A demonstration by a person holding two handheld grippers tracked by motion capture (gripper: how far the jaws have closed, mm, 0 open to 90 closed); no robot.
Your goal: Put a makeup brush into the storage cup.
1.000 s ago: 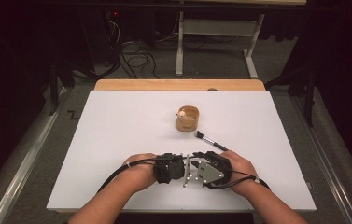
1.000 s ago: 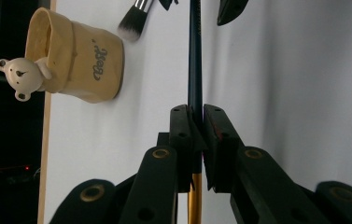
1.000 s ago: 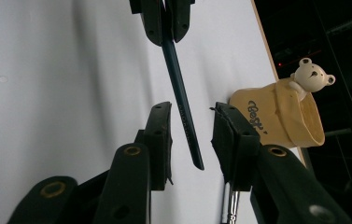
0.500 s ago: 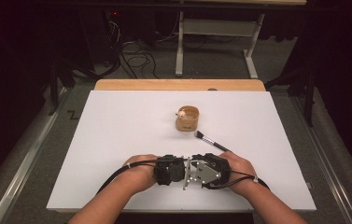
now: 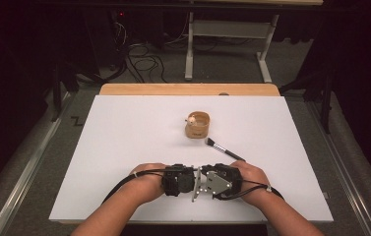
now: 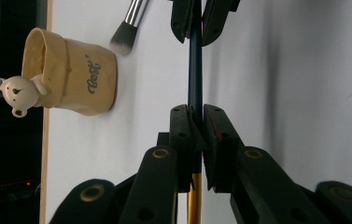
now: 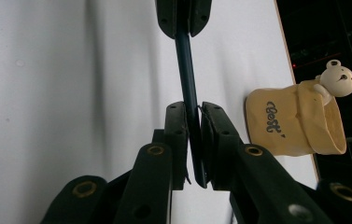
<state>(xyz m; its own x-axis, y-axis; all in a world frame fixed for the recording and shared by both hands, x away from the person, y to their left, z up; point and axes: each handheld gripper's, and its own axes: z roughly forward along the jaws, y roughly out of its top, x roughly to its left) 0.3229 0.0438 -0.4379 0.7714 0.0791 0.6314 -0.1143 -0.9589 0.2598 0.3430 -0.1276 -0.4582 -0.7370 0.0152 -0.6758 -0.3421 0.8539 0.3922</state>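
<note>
White tabletop (image 5: 124,147) under a dark room, both of your forearms coming in at the near edge; your left gripper (image 5: 190,179) and right gripper (image 5: 203,181) meet tip to tip close to that edge, and a thin dark stick (image 6: 195,70), likely a pen or slim brush handle with a gold section at one end, spans between them; in the left gripper view the jaws are pressed together on the stick, pads on either side of it, with the other gripper's jaws clamped on it farther along; in the right gripper view the jaws have just been closing and now pinch the same stick (image 7: 186,70), so it is held at both ends and lifted off the board as far as I can judge; to do this handover well, keep both hands level and in line so the stick is not bent or twisted, confirm one grip is firm before you slacken the other, and release only one side; beyond the grippers, a makeup brush (image 5: 224,149) lies flat on the board, bristles toward the cup; just past it stands the tan bear cup (image 5: 197,126), upright, a small bear figure on its rim, well apart from your hands; farther off, the wooden strip (image 5: 188,89) of the table's far edge, then floor cables.
</note>
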